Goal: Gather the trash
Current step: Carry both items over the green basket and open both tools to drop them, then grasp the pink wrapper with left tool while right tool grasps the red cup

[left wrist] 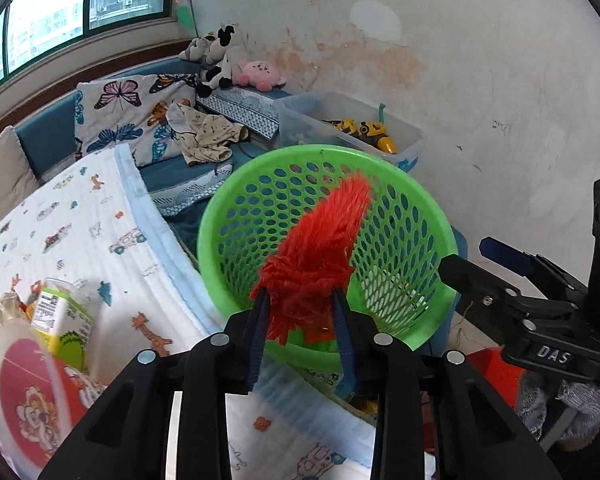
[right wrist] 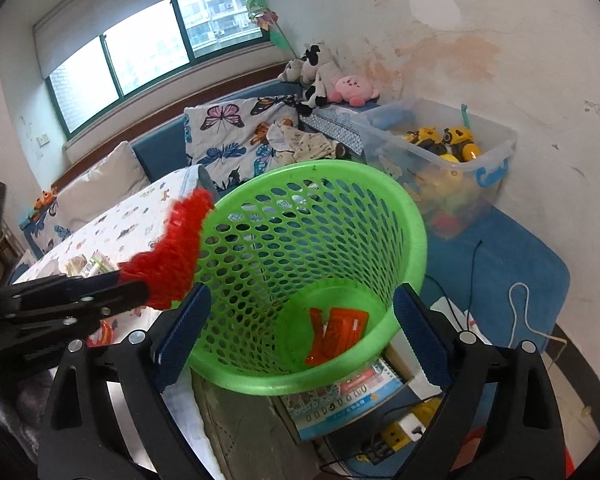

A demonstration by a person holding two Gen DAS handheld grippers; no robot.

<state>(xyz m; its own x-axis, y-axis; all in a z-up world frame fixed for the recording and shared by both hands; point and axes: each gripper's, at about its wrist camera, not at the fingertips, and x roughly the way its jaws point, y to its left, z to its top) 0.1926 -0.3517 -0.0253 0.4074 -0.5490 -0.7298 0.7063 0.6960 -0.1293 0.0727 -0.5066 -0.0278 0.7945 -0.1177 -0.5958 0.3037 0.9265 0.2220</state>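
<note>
Here, a milk carton (left wrist: 62, 316) lies on the printed bedsheet (left wrist: 100, 216) at left, the left tongs (left wrist: 300, 304) grip red yarn (left wrist: 320, 252) over the green basket (right wrist: 414, 236), whose rim sits between the open right tongs (right wrist: 300, 316), toy bin (right wrist: 496, 156) beyond.

Each tool (left wrist: 302, 300) is black plastic with silver rivets, blue ridged pads (right wrist: 182, 340) and white "DAS" lettering.
</note>
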